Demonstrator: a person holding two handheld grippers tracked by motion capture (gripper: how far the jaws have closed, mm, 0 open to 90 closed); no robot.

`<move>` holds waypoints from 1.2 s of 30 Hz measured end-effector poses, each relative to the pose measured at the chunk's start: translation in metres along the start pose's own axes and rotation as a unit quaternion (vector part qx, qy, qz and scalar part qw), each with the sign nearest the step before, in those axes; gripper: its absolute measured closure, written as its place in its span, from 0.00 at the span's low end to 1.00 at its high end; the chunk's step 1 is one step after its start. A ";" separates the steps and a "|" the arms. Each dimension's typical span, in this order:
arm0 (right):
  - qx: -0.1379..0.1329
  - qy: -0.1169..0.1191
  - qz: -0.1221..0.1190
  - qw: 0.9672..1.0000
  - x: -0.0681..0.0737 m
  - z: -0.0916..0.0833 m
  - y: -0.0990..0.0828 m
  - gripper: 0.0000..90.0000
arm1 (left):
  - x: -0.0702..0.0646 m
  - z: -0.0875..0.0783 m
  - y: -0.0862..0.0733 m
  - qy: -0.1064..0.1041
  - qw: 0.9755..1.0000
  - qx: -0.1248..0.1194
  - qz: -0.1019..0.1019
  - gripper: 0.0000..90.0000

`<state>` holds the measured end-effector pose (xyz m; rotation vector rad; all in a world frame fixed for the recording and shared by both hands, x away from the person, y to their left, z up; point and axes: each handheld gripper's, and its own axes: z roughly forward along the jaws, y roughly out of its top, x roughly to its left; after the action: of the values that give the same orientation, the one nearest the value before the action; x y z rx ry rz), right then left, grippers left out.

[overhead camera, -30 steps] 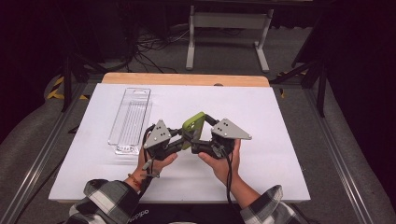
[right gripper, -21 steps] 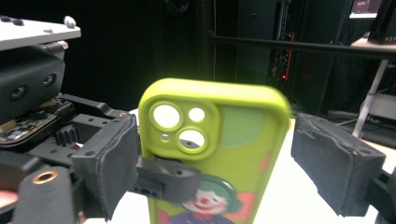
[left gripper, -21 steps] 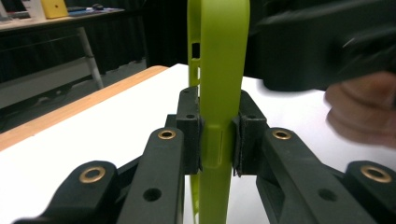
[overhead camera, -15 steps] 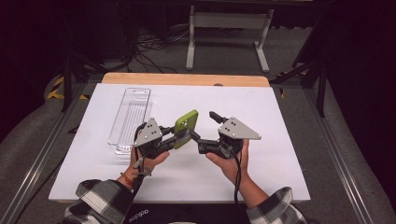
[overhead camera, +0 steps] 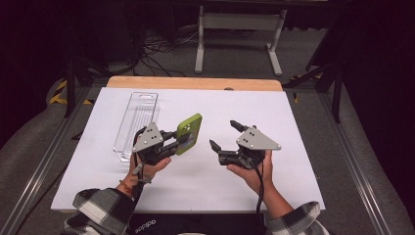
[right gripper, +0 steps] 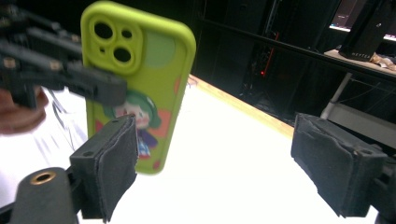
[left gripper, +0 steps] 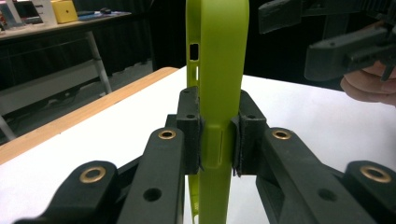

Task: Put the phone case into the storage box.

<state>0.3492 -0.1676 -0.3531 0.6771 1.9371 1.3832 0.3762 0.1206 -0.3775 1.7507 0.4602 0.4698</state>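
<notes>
Above the white table [overhead camera: 293, 127], near its middle, we have the left gripper [overhead camera: 182, 142] clamped on a green phone case [overhead camera: 189, 133], holding it up off the surface and standing on its long edge. In the left gripper view the two pads [left gripper: 188, 135] squeeze the case [left gripper: 217, 93] from both sides near its lower part, with the case's thin edge facing us and a small cut-out high on that edge. Off to the right, our right gripper [overhead camera: 225, 134] sits well apart from the case, jaws spread wide with nothing between them. From the right gripper view we look straight at the back of the case [right gripper: 140, 84]: camera holes at the top corner, a cartoon figure with green hair printed below, and the left gripper's [right gripper: 107, 91] black finger [right gripper: 79, 79] crossing in front of it. A clear tray [overhead camera: 137, 117] lies flat on the table just behind the left hand [overhead camera: 149, 166], toward the far-left corner.
</notes>
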 end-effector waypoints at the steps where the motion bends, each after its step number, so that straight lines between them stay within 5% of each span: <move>1: 0.001 -0.001 -0.006 1.000 0.000 -0.001 -0.002 0.17 | 0.001 -0.001 0.000 -0.002 1.000 0.001 -0.002 0.86; 15: 0.013 -0.013 -0.048 0.999 -0.001 -0.013 -0.025 0.14 | 0.009 -0.012 0.005 0.010 1.000 -0.011 0.007 0.86; 36: 0.044 -0.015 -0.044 0.998 -0.014 -0.015 -0.057 0.14 | 0.033 -0.029 0.004 0.036 0.999 -0.010 -0.009 0.86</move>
<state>0.3444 -0.2046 -0.4012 0.6413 1.9902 1.2329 0.3886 0.1615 -0.3647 1.7143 0.5193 0.5241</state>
